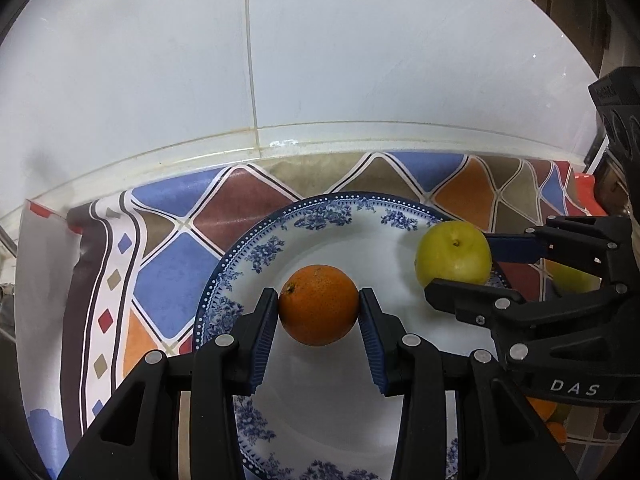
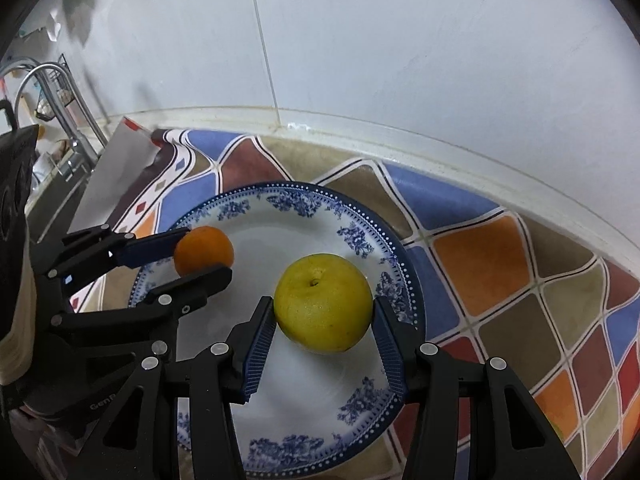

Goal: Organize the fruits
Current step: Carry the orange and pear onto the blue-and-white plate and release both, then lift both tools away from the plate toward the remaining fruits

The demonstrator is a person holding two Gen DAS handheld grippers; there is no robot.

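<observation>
Through your left wrist camera, you are looking down on a surface (image 1: 172,276) that is wearing an oilcloth of blue, orange, brown and red diamonds, running back to a cream ledge under a white tiled wall (image 1: 320,48). A blue-and-white floral plate (image 1: 224,280) is sitting on the cloth. Your left gripper (image 1: 319,312) is closing narrowly on an orange (image 1: 319,305), both ribbed blue pads touching its sides over the middle of the plate. Off to the right, your right gripper (image 1: 460,260) is reaching in and clasping a yellow-green apple (image 1: 453,254) near the plate's right rim. White letters reading "DAS" are showing on that gripper's body.

Through your right wrist camera, the same patterned surface (image 2: 480,264) is curving round to the wall's ledge, and a chrome tap (image 2: 60,96) is standing by a sink at far left, with blurred clutter behind it. The right gripper (image 2: 324,312) is pinching the apple (image 2: 323,303) over the plate (image 2: 384,232), pads pressing on both flanks. The left gripper (image 2: 204,252) is crossing in from the left, gripping the orange (image 2: 205,250) by the plate's left rim, well apart from the apple. The letters "GenR" are just showing on its body, the rest being cut off.
</observation>
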